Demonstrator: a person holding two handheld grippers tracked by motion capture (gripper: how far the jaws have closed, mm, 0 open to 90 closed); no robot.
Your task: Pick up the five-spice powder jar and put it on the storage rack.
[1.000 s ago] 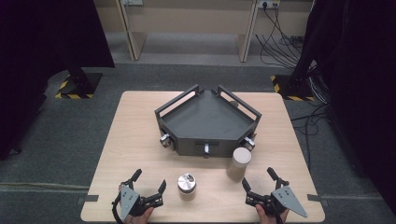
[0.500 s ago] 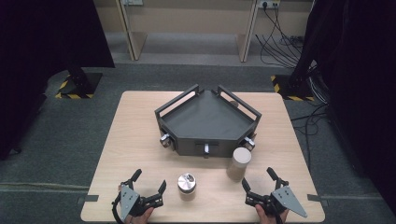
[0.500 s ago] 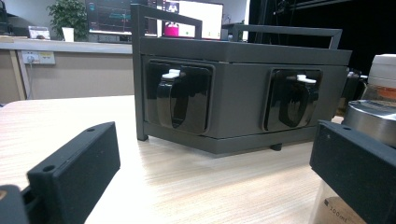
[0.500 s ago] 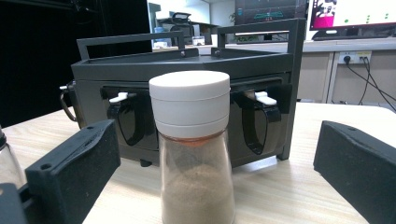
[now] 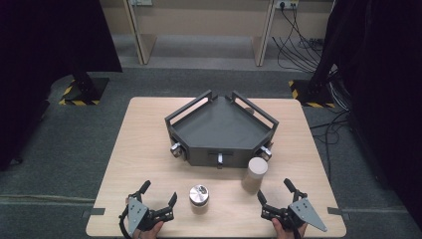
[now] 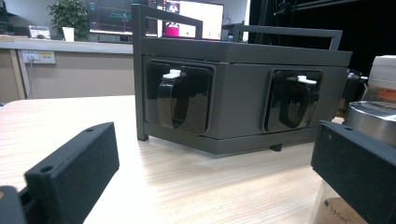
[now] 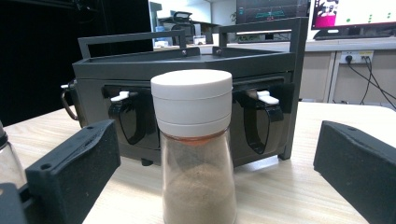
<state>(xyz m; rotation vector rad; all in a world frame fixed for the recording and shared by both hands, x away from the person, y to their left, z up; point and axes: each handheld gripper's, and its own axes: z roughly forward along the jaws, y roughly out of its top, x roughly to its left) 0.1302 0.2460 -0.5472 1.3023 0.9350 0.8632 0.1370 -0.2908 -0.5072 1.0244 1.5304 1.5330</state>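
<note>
The right tongs and left tongs both gape wide, holding nothing. The white-capped spice jar stands tall near the dark rack, just beyond the right tongs. A crooked push could knock it over.

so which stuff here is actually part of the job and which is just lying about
In the job:
white-capped spice jar, right in front of the open right gripper
metal-lidded jar, beside the open left gripper
dark rack, probably

Lying about:
cables on the floor
yellow-black striped stand bases
</note>
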